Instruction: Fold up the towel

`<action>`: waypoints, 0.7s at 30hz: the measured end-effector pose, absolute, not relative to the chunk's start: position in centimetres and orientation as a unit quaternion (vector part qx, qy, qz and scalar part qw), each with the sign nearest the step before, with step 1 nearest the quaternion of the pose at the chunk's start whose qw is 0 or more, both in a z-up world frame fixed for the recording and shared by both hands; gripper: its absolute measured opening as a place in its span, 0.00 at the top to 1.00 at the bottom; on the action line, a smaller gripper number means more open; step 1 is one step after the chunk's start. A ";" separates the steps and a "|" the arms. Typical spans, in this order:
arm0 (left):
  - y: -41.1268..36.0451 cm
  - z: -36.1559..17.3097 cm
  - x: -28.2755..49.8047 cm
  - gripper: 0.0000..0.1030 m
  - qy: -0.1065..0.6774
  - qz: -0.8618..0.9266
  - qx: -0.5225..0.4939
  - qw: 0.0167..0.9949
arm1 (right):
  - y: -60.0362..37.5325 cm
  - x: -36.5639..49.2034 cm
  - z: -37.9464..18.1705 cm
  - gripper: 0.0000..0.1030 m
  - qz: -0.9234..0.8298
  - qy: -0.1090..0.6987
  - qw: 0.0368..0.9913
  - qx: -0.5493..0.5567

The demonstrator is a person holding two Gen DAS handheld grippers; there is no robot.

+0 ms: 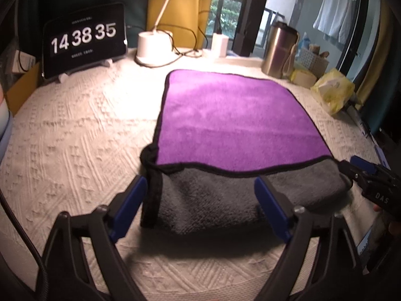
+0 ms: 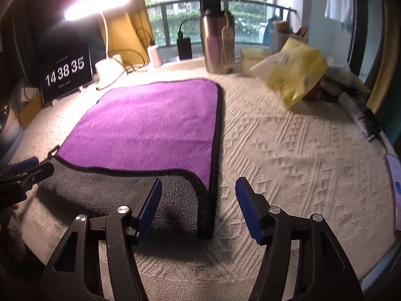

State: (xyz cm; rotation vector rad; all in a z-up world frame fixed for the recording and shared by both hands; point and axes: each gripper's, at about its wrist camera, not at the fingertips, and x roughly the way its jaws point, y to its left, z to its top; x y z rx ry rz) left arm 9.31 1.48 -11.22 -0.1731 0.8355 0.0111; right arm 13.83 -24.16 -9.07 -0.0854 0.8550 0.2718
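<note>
Judging by how it lies, the fold has begun but isn't finished. The towel (image 1: 230, 115) sits spread on the table (image 1: 75, 138), which has a white textured cover, purple side up over most of its area. The near edge is turned over toward the far side, showing the grey underside (image 1: 213, 195) as a rolled band w/ black piping along the seam. That flap covers only a small strip of the purple; it looks loosely draped and puffed, not pressed flat, so this reads as an early stage, roughly the first fold's start.

Left hand-held gripper (image 1: 200, 205): fingers wide apart, nothing between them, straddling the near left corner of the grey band; whether a finger touches the cloth can't be told. Right hand-held gripper (image 2: 198, 205): also spread apart & empty, at the near right corner (image 2: 200, 213), its left finger over the grey part, its right one over bare table cover.

Left to do, prob.: grab both near corners, carry the edge across to meet the far edge (image 2: 160, 82), flatten, then maybe a second fold.

Around the towel but clear of it: clock display (image 1: 84, 37), lamp base (image 1: 153, 47), steel flask (image 2: 218, 45), yellow bag (image 2: 295, 72). None seems to block the fold path.
</note>
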 end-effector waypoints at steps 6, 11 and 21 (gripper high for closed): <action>1.6 -12.3 10.2 0.30 0.426 0.007 -0.081 0.901 | -23.7 14.8 -10.0 0.41 0.139 0.430 0.891 -0.047; 1.2 -12.6 10.4 0.47 0.428 0.010 -0.060 0.902 | -23.1 14.9 -10.2 0.52 0.147 0.436 0.885 -0.065; -0.3 -11.8 9.2 0.80 0.405 0.008 -0.019 0.914 | -21.4 13.5 -10.0 0.77 0.134 0.396 0.899 -0.130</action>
